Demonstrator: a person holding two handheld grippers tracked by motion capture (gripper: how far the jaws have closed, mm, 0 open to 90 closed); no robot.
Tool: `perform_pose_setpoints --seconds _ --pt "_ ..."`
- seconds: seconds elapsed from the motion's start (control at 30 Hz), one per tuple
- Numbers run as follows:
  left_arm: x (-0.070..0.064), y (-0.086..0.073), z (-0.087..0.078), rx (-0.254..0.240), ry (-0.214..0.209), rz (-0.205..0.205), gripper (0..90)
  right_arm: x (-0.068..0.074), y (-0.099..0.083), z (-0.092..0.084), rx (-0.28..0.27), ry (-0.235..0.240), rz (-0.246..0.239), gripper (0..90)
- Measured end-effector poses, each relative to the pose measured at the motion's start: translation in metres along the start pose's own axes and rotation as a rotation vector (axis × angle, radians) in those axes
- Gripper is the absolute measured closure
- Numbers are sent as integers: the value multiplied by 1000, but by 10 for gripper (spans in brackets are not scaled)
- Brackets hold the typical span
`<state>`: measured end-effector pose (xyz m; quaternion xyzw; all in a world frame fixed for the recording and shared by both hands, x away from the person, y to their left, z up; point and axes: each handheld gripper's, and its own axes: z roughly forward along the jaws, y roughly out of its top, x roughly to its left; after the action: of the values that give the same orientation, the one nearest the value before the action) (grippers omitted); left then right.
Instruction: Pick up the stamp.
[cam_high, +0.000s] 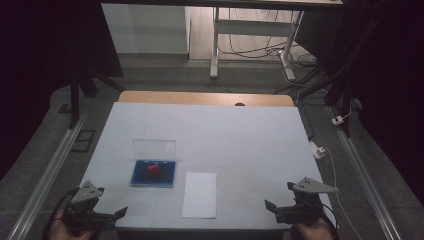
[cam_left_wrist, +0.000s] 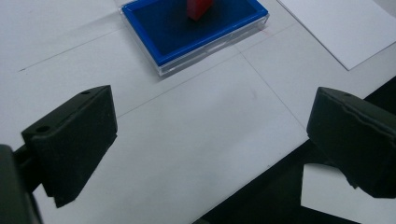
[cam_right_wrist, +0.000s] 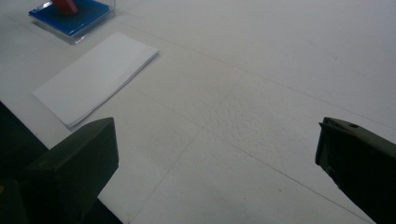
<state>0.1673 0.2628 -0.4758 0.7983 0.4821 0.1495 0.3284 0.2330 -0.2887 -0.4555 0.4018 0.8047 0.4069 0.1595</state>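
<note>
table (cam_high: 250, 130): white-covered | on it: blue tray (cam_high: 153, 173), white paper sheet (cam_high: 200, 194)

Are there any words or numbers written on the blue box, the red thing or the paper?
None can be read.
The blue box has a plain blue inside and a clear lid standing open, with no print to see.
The red thing in it shows no letters.
The white paper beside the box looks blank on the side facing up.
The white table cover has only thin lines, no writing.
</note>
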Motion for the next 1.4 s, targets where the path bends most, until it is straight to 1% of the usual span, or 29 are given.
perform_pose_setpoints --seconds 0.13,0.23,0.3,0.47,0.53,0.77,0.9,0.93,1.03,1.13,1.3,1.4 --pt "0 -1 0 8 3 -1 16 0 1 1 6 3 -4 0" --pt "-2 -1 1 22 10 12 23 1 1 1 -4 13 -15 0" --pt "-2 -1 1 22 8 13 23 1 2 1 -3 11 -15 0" --pt "0 -1 0 15 -2 2 21 0 1 1 -3 8 -3 0" --pt "0 -1 0 17 -12 -6 17 -1 1 2 2 15 1 0" --pt "1 0 2 29 -16 -5 11 -1 1 2 7 22 0 0" --pt "2 0 1 23 -36 -14 3 0 1 3 19 27 -7 0" --pt "3 1 1 22 -51 -26 0 1 2 4 31 29 -19 0" --pt "3 1 0 12 -70 -29 0 2 2 4 32 28 -31 0" --pt "3 3 1 -8 -85 -15 0 2 2 4 32 31 -34 0" --pt "2 7 3 -2 -107 -7 0 2 2 4 32 35 -30 0" --pt "2 9 5 -4 -132 -4 0 2 2 5 33 38 -31 0"
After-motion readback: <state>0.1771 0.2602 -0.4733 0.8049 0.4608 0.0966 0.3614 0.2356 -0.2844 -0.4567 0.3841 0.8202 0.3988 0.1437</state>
